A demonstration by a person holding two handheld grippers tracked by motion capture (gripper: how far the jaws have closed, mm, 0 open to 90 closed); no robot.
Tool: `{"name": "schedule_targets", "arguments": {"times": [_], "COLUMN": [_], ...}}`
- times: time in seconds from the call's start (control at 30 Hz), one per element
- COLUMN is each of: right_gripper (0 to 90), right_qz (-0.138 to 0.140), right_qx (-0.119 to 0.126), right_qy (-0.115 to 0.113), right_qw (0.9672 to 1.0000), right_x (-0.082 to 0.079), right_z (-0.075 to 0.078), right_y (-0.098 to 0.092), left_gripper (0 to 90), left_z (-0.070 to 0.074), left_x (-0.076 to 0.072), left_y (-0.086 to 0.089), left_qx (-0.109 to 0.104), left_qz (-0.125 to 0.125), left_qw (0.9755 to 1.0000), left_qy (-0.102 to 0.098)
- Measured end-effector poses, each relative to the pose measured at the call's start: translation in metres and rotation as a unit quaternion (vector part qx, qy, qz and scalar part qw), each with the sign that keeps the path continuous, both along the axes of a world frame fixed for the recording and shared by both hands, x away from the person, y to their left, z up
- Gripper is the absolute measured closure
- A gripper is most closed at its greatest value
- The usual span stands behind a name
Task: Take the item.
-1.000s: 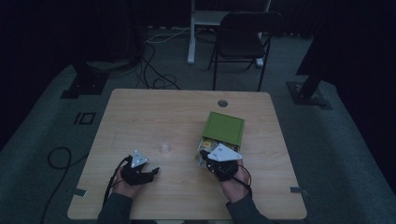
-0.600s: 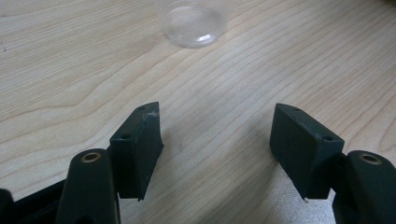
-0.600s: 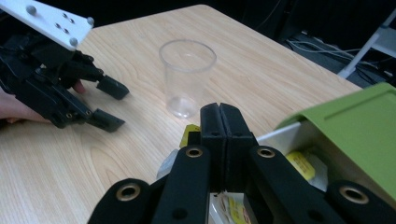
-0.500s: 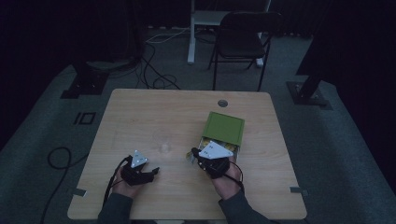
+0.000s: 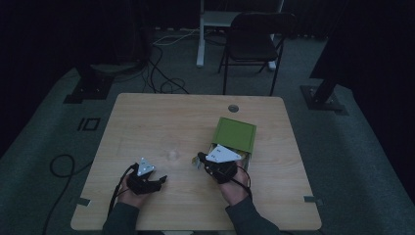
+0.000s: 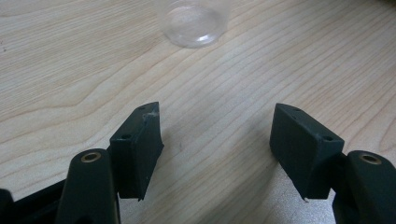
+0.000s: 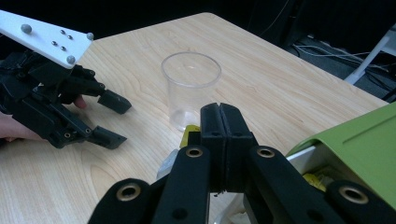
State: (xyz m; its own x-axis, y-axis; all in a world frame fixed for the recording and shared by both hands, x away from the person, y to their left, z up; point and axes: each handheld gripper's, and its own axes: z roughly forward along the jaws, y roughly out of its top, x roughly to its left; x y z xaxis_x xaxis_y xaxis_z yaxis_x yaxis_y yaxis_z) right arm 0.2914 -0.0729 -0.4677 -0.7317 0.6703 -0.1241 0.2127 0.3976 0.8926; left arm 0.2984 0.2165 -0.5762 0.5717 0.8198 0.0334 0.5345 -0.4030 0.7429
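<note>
Near the lower middle of the high view, the right gripper [image 5: 201, 160] sits between the green box [image 5: 236, 134] and the clear plastic cup [image 5: 172, 155]. In the right gripper view its fingers are pressed together, and a small yellow packet [image 7: 189, 136] pokes out just beyond them; it looks pinched there, though most of it is hidden behind the fingers, so what it is I cannot tell. The cup [image 7: 190, 88] stands upright just ahead of the tips, at the centre of that frame, and appears empty.

To finish this well, the packet should probably be carried up and over the cup's rim before the fingers part, not pushed at the wall: such a light cup would likely slide or tip. Releasing low over the mouth should keep the packet from bouncing out.

At the lower left of the high view the left gripper [image 5: 157, 181] rests low over the desk [image 5: 161, 122], fingers spread wide and holding nothing, with the cup [image 6: 194, 22] at the top of its own view. It is placed to steady the cup if needed.

The box lies with its lid partly raised; more yellow contents [image 7: 314, 181] show in the gap, at the lower right of the right gripper view.
</note>
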Motion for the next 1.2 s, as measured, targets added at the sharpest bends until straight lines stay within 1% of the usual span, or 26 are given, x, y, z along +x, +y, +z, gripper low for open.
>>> {"name": "schedule_targets", "arguments": {"times": [0.37,0.73,1.2], "right_gripper": [89.9,89.9,89.9], "right_qz": [0.000,0.001,-0.001], "right_qx": [0.001,-0.002,0.003], "right_qy": [-0.005,-0.010,-0.014], "right_qw": [1.0000,0.9999,0.9999], "right_x": [0.005,0.009,0.015], "right_z": [0.004,0.008,0.012], "right_y": [0.004,0.009,0.015], "left_gripper": [34.8,34.8,34.8], "left_z": [0.000,0.000,0.000], "left_x": [0.000,0.000,0.000], "left_y": [0.000,0.000,0.000], "left_qx": [-0.001,0.000,0.001], "left_qz": [0.001,0.000,0.000], "left_qw": [1.0000,1.0000,1.0000], "left_qy": [0.000,0.000,0.000]}}
